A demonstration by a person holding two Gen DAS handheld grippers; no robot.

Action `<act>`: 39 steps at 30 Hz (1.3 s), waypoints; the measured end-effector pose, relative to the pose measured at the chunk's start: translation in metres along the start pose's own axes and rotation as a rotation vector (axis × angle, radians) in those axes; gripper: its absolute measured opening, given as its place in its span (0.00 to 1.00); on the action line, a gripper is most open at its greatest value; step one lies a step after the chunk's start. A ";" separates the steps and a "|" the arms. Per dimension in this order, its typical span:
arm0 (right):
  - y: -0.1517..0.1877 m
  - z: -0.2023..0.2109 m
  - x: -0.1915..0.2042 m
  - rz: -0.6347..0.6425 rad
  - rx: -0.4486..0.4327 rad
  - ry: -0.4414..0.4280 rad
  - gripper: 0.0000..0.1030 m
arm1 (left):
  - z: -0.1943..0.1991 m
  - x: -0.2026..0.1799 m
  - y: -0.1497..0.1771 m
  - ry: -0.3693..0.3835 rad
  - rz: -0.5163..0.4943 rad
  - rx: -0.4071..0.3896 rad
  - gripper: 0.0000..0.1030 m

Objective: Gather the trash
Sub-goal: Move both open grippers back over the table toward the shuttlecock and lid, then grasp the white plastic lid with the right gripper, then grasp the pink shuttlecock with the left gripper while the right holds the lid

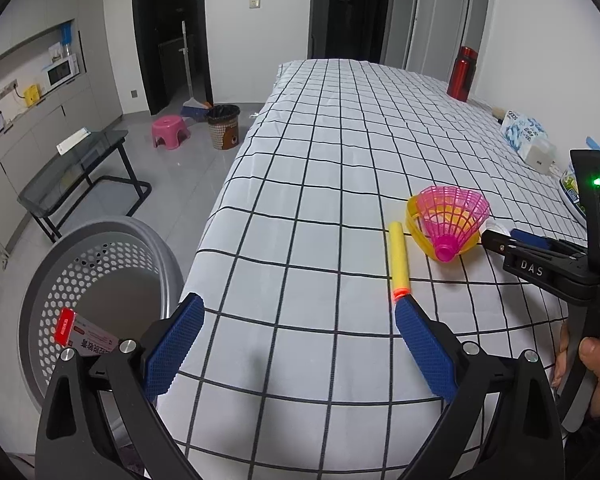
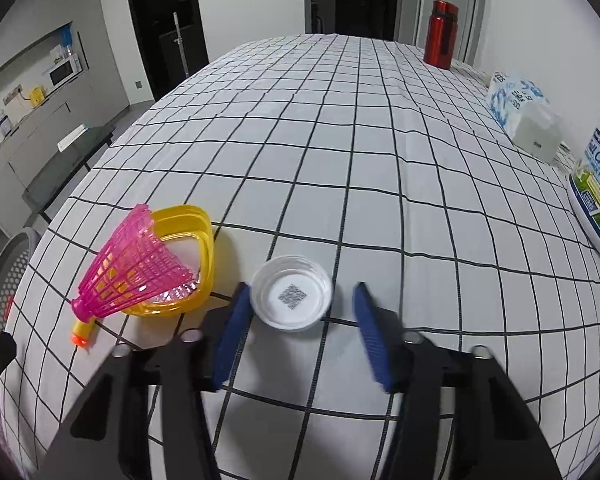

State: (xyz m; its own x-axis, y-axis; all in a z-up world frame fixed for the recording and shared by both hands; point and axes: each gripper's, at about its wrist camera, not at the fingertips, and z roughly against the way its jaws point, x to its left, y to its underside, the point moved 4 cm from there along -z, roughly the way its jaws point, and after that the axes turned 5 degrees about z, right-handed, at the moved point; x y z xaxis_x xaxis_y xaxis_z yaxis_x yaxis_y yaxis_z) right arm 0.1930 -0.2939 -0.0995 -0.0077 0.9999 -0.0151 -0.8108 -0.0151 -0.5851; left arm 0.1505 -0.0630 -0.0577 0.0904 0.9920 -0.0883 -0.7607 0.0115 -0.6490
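"DAS" on the right claw (image 1: 500, 236); "Full Cream" on the milk-powder bag (image 2: 598, 196).

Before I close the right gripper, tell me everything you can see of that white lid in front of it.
The white lid is a small round plastic cap lying flat on the checked bedsheet, hollow side up, with a raised rim and a QR code printed inside. It sits between the open right gripper fingers, nearer the left one; contact is unclear. The yellow ring and pink shuttlecock lie apart to its left.
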 end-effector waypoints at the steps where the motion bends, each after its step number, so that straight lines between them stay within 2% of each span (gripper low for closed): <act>1: 0.000 0.001 0.000 0.001 -0.001 -0.006 0.38 | 0.000 -0.002 -0.001 0.003 -0.003 -0.001 0.92; 5: 0.002 0.007 -0.004 -0.030 -0.002 -0.038 0.38 | 0.001 -0.016 -0.004 0.022 -0.018 -0.010 0.92; 13: 0.024 0.049 -0.020 -0.135 -0.076 -0.081 0.38 | -0.008 -0.047 -0.012 0.063 -0.048 -0.027 0.92; 19: 0.030 0.058 -0.027 -0.181 -0.119 -0.149 0.38 | -0.023 -0.072 -0.016 0.098 -0.074 -0.021 0.92; 24: 0.031 0.060 -0.037 -0.204 -0.128 -0.154 0.38 | -0.041 -0.088 -0.021 0.085 -0.098 -0.008 0.92; 33: 0.033 0.062 -0.050 -0.256 -0.133 -0.175 0.38 | -0.057 -0.109 -0.027 0.066 -0.163 -0.031 0.92; 34: 0.033 0.062 -0.050 -0.253 -0.133 -0.178 0.38 | -0.058 -0.110 -0.026 0.061 -0.166 -0.035 0.89; 38: 0.034 0.063 -0.048 -0.250 -0.128 -0.185 0.38 | -0.058 -0.116 -0.025 0.067 -0.188 -0.039 0.64; 39: 0.034 0.063 -0.047 -0.251 -0.128 -0.187 0.38 | -0.057 -0.117 -0.025 0.070 -0.191 -0.040 0.61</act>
State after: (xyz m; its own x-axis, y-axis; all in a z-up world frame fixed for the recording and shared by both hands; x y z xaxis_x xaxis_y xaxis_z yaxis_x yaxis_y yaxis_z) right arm 0.1294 -0.3412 -0.0677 0.0661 0.9564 0.2846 -0.7211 0.2430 -0.6489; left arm 0.1957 -0.1864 -0.0740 0.2766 0.9609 -0.0122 -0.6995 0.1926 -0.6881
